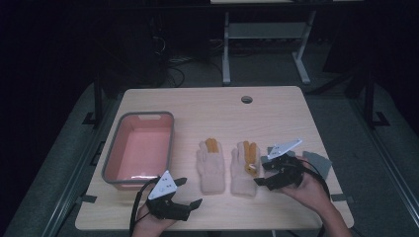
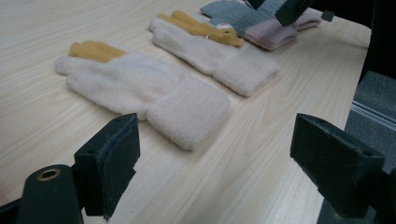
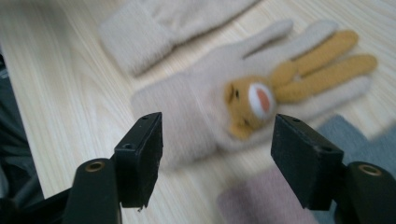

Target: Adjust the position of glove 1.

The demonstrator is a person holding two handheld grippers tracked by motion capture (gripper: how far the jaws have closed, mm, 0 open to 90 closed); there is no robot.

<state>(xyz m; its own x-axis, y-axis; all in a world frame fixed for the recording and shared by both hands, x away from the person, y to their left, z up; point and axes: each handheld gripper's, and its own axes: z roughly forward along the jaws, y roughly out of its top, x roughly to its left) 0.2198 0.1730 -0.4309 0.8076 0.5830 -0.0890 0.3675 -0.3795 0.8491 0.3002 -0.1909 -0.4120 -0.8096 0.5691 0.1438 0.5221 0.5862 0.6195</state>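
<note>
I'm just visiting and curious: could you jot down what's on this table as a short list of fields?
table: pale wood
bin: pink inside, grey rim, at the left
left glove: cream, yellow fingers, flat, mid-table
right glove: cream, animal face, flat beside it
grey glove: at the right edge
left gripper: open, near front edge
right gripper: open, at the right glove

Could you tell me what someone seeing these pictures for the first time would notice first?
Probably the two cream gloves with orange fingers, the left glove and the right glove, lying side by side at the middle of the table. The right glove bears a small animal face, and the right gripper hangs over it with jaws open. To the left stands a pink bin, with the left gripper open near the front edge.
</note>
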